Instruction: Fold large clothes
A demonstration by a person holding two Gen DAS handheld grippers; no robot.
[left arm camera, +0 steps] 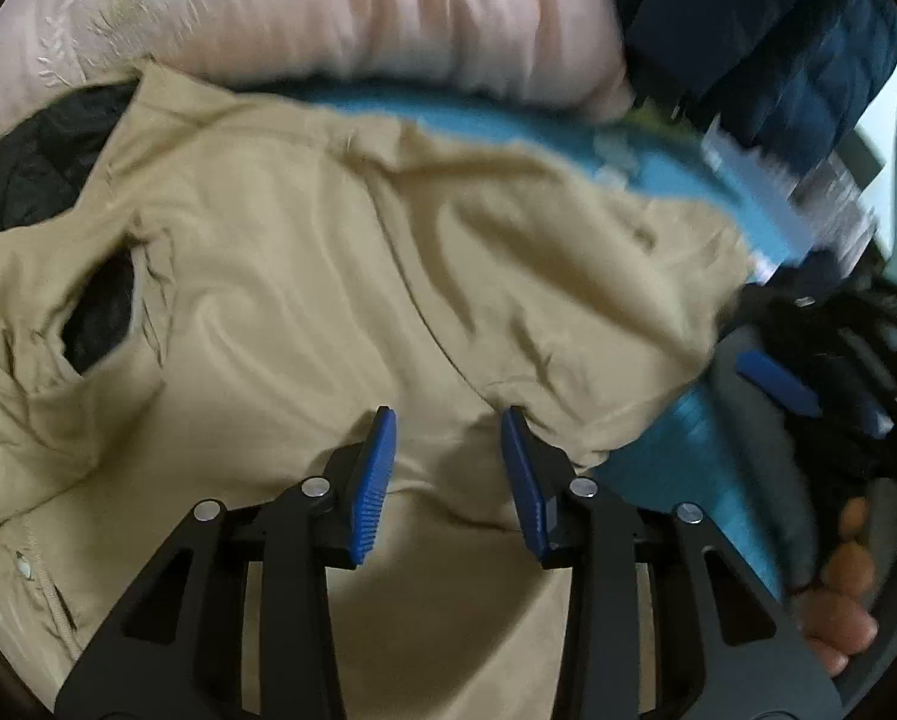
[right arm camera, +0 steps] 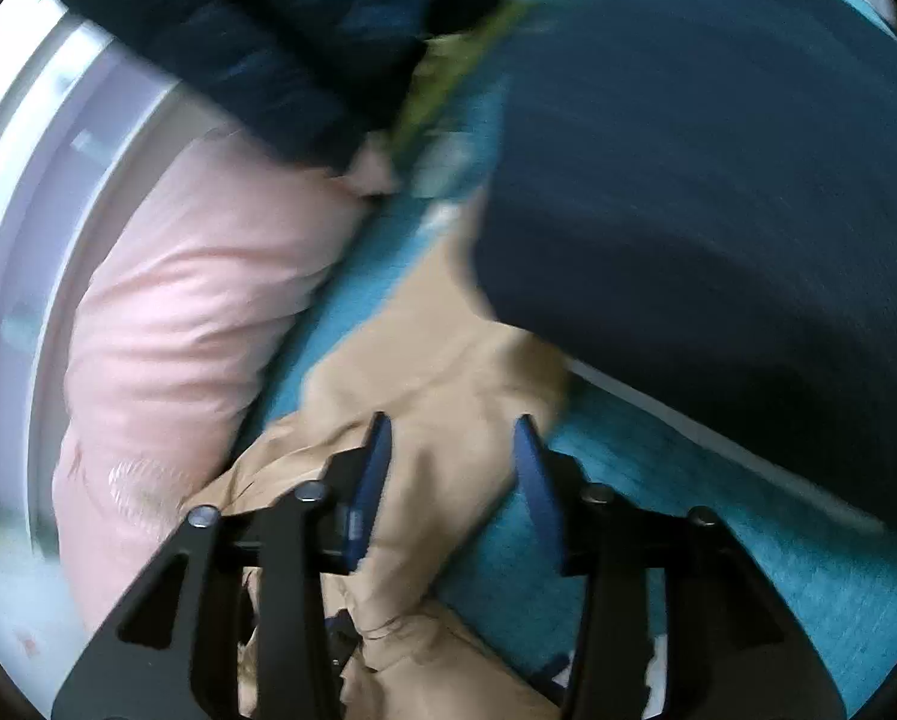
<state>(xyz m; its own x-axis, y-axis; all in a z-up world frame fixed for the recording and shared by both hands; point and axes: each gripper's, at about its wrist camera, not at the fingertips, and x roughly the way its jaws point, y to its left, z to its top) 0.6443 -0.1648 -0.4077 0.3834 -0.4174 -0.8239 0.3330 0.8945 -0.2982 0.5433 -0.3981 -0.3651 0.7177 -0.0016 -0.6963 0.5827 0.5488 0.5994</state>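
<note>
The tan jacket (left arm camera: 340,276) sprawls across the middle of the left wrist view, rumpled, its black lining (left arm camera: 97,312) showing through an opening at the left edge. It lies on a teal sheet (left arm camera: 688,462). The left claw (left arm camera: 448,420) sits at the lower centre, jaws apart, over the cloth with nothing pinched between the blue pads (left arm camera: 376,480). Along the top runs a pink pillow (left arm camera: 340,18), and a dark blue garment (left arm camera: 766,30) fills the upper right. In the blurred right wrist view, the right claw (right arm camera: 454,426) is spread too, a fold of the jacket running up between its jaws, not clamped. Pink pillow at the left, dark blue cloth at the upper right.
</note>
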